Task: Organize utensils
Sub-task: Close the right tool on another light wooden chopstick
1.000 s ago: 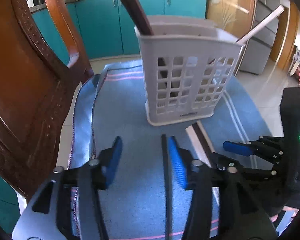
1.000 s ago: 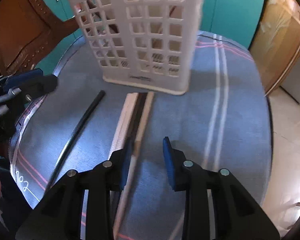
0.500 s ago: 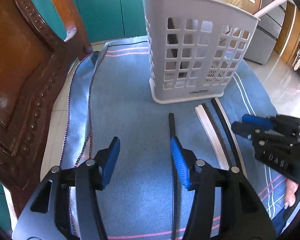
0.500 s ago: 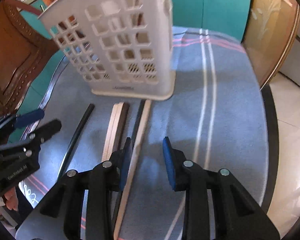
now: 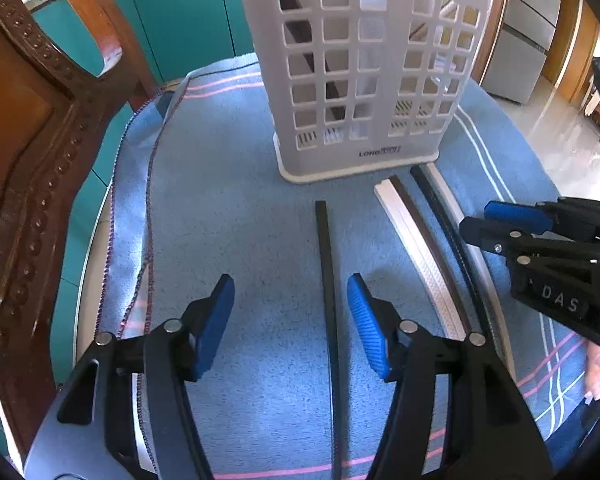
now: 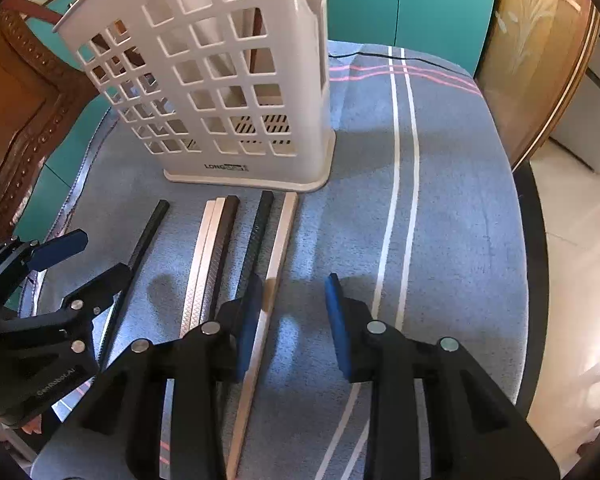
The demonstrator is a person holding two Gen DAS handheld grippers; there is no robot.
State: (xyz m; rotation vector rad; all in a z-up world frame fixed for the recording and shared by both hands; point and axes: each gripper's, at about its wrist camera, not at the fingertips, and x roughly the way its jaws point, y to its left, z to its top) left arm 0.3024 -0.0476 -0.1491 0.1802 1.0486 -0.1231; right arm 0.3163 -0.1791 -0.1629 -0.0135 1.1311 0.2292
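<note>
Both grippers have drawn back from the caddy since the earlier frames, so the white slotted caddy [image 5: 364,76] now sits higher and farther up in each view and more of the loose sticks lies exposed on the blue cloth [image 5: 228,208]. In the left wrist view the left gripper [image 5: 290,326] hangs with its blue pads spread wide, nothing between them but cloth and the single black chopstick [image 5: 326,264], which runs up the middle of the frame just inside the right-hand pad — lined up along the fingers, likely so a simple squeeze would catch it lengthwise. It lies apart from the rest, which makes it the easy one to take alone.

At lower centre of the right wrist view the right gripper [image 6: 292,322] is likewise spread and empty. The pale wooden chopstick [image 6: 274,264] passes under its left-hand pad; whether the pad touches it I cannot tell. Left of that lie a second black chopstick [image 6: 258,236] and a tight bundle of one dark brown and two pale sticks [image 6: 214,256], all pointing at the caddy's base — laid parallel, so each can be picked end-on and stood upright.

Some utensils already stand inside the caddy, visible as dark and pale shafts through the grid. A carved wooden chair [image 5: 32,152] fills the left edge of the left wrist view.
</note>
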